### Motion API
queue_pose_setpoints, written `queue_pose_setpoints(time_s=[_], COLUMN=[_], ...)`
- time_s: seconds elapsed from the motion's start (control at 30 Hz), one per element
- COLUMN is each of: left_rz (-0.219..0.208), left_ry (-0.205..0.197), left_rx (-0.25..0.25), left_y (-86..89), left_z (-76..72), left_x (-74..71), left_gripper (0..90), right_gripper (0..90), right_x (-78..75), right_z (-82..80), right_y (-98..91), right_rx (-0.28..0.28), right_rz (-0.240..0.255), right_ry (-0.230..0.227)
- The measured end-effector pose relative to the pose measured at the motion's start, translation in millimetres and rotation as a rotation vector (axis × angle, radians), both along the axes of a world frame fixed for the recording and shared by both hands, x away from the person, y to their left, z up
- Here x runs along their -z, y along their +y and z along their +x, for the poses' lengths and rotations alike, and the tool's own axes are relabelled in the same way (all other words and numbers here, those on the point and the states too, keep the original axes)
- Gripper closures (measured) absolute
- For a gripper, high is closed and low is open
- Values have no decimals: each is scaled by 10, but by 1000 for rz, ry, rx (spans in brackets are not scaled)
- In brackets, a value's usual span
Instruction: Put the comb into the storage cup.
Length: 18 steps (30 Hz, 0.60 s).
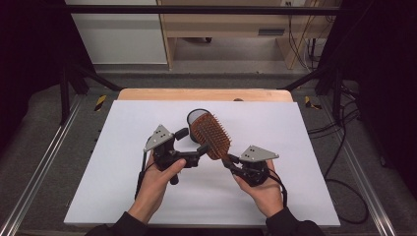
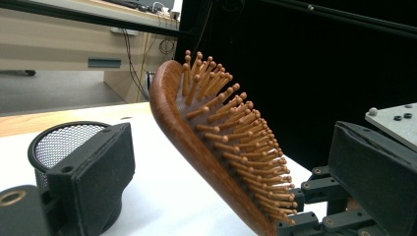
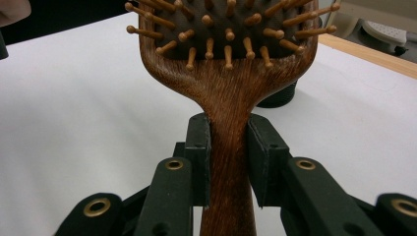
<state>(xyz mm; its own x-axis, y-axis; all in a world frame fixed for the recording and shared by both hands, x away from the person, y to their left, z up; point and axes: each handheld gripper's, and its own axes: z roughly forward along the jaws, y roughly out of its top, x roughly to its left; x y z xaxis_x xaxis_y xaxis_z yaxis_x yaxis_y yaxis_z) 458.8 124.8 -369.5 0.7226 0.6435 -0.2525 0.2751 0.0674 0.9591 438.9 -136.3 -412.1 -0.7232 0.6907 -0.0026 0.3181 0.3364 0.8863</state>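
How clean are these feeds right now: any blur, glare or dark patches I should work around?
High view: even light on the white table, soft shadows, both sides black. Left gripper view: hairbrush sharp against a dark backdrop, the near fingers soft and in shade. Right gripper view: handle crisp between the right gripper fingers, top bristles and background slightly soft; no glare.

one hairbrush (image 1: 211,135), one mesh cup (image 1: 195,118), two hand-held grippers

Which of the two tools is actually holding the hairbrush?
The right tool: its jaws clamp the wooden hairbrush by the handle. The left tool stands open beside the brush head near the mesh cup, gripping nothing.
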Motion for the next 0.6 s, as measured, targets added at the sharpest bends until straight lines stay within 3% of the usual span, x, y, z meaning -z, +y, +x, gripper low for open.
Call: queue_pose_setpoints(time_s=[0.6], left_rz=[-57], left_ry=[41], left_rx=[18], left_y=[-64], left_z=[46], left_x=[4], left_gripper=[41], right_gripper=[732], right_x=[-13], right_z=[-40], right_y=[65], right_rx=[-12], right_rz=[6], right_ry=[-22])
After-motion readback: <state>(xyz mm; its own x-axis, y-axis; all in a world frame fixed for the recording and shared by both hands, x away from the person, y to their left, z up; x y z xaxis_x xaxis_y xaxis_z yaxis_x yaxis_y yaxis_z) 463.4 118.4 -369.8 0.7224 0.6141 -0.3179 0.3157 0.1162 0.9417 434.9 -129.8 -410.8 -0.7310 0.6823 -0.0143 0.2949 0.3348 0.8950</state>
